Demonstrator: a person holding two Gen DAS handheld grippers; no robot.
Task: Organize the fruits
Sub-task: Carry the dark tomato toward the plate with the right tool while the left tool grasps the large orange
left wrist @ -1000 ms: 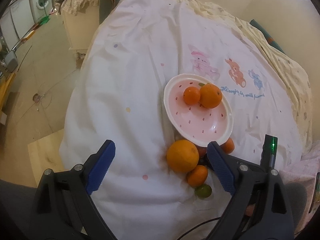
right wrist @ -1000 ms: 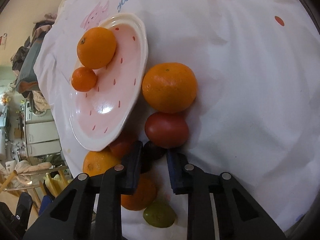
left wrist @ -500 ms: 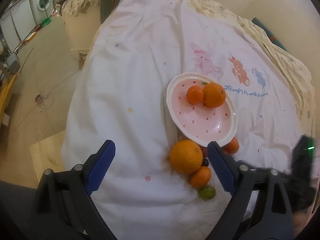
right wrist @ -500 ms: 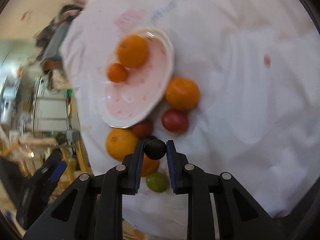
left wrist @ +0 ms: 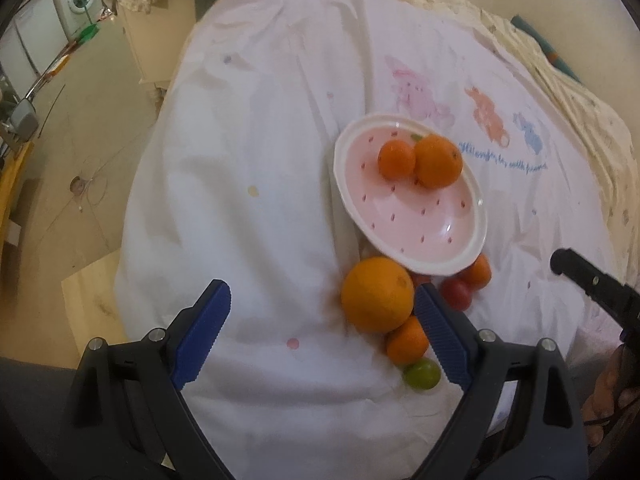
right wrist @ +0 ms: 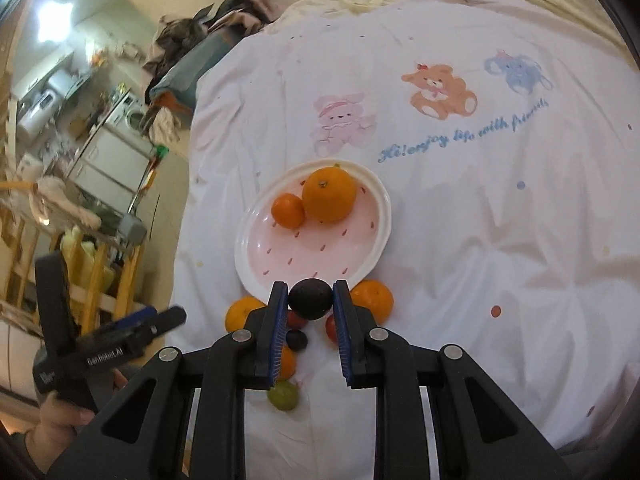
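Note:
My right gripper is shut on a small dark round fruit and holds it in the air just in front of the pink strawberry-print plate. Two oranges, a big one and a small one, lie on the plate. In front of it on the white sheet lie more oranges, a red tomato, another dark fruit and a green fruit. My left gripper stands open and empty above the sheet, with a large orange beside its right finger.
The fruit lies on a bed under a white quilt with a cartoon animal print. The bed's left edge drops to a bare floor with a wooden board. Clothes are piled at the far end. A hand holds the left tool.
The right gripper has risen off the sheet with the dark fruit between its pads and rolled, so the plate now sits level in its view. The left gripper has barely moved.

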